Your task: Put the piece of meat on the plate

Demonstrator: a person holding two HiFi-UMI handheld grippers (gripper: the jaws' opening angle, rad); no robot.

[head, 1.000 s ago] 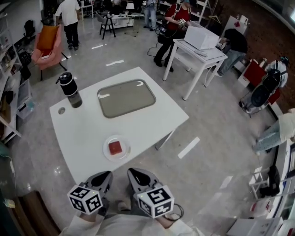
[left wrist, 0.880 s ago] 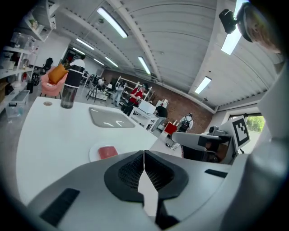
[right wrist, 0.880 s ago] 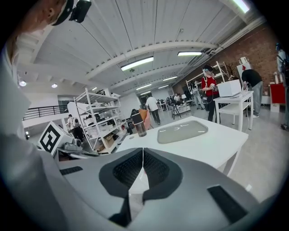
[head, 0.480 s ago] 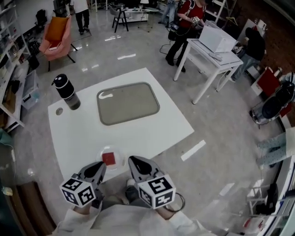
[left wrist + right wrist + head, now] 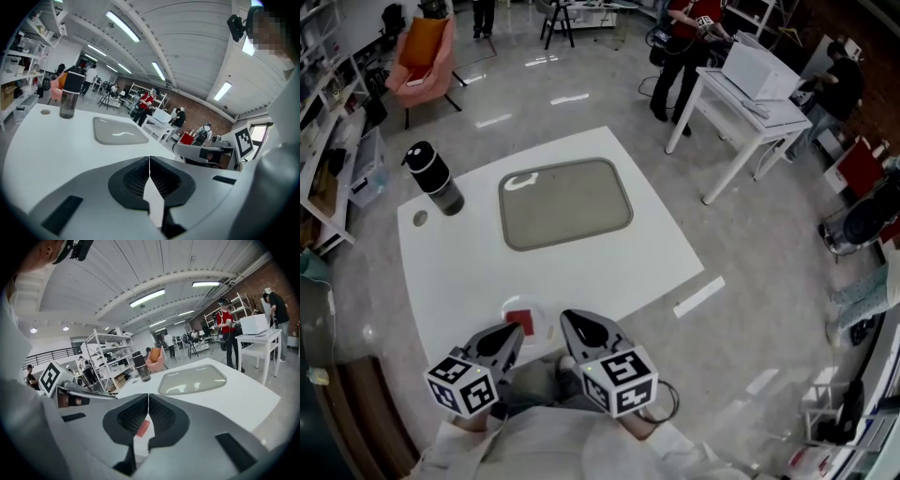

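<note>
The piece of meat (image 5: 519,319) is seen lying on the plate (image 5: 545,321) at the desk's (image 5: 478,262) near edge, partly covered by the left tongs (image 5: 512,332). Left tongs and right tongs (image 5: 569,320) are both pressed closed, with nothing gripped. Only square patterns are printed on their cubes (image 5: 619,380).

White worktop (image 5: 469,272) here, 4 corners, sitting at a slant in the head view. Toward the far side lies a grey tray (image 5: 565,202) with rounded corners, flat down and clear of every edge. Over at the far left corner, a dark bottle (image 5: 434,178) stands upright, black cap on. Just beside it, on the nearer side, there's 1 small round spot (image 5: 419,218). It could be a hole or a disc, too small to tell. Down at the near edge sits a white plate (image 5: 546,323), flat on the surface, well apart from the tray.
</note>
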